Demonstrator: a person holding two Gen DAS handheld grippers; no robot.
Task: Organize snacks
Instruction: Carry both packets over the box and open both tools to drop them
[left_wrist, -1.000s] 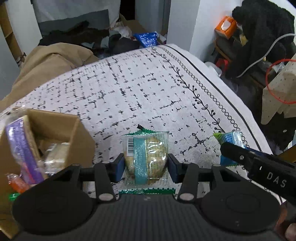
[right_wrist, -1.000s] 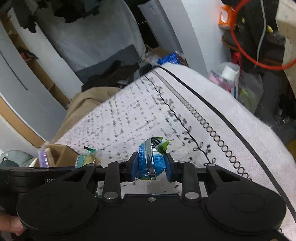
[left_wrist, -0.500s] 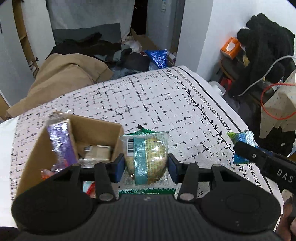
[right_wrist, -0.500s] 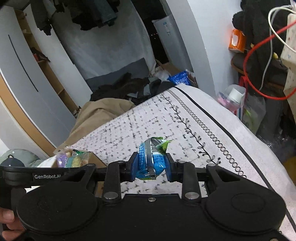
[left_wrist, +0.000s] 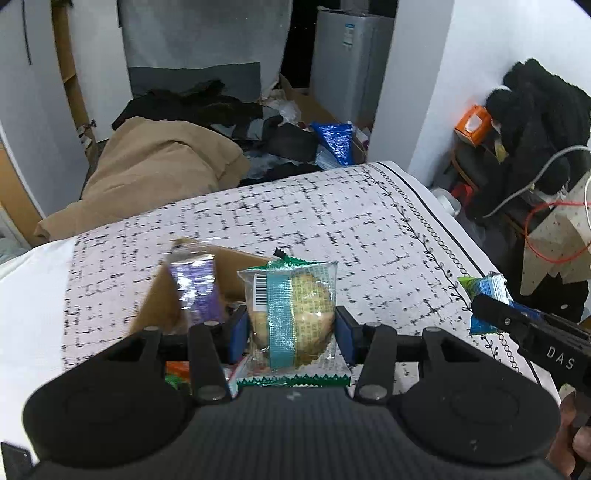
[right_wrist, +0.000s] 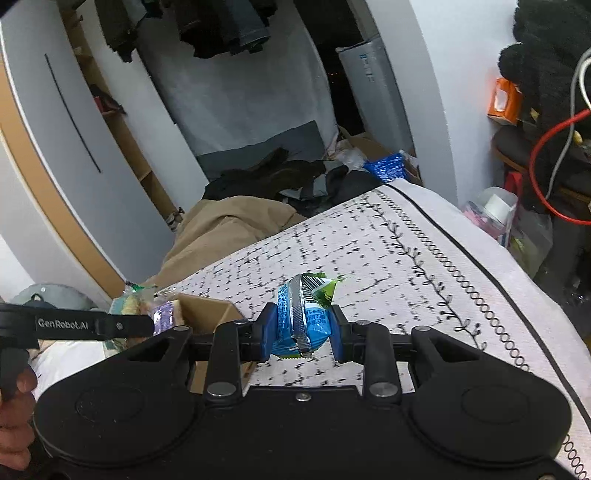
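Left wrist view: left claw (left_wrist: 291, 325) clamped on a clear-wrapped biscuit pack (left_wrist: 291, 314), held upright, long axis vertical, teal band down its face, barcode at upper left, green zigzag seals top and bottom. Just beyond and slightly left of the pack, below it, the open cardboard box (left_wrist: 225, 273), with a purple snack packet (left_wrist: 195, 288) standing against its near wall and orange wrappers glimpsed lower down. Box resting on the black-flecked white cloth (left_wrist: 332, 221); whether over a bed or a worktop, cannot tell.

Right wrist view: right claw (right_wrist: 301, 326) pinched on a crumpled blue and green packet (right_wrist: 303, 317), silver seam running top to bottom, green corner poking up. Same box (right_wrist: 207, 314) well off to the left of this claw, past the other tool.

Judgement: left claw much the nearer to the box, almost over its opening; a short reach forward and down likely enough for the drop, with the right-hand packet to follow across.
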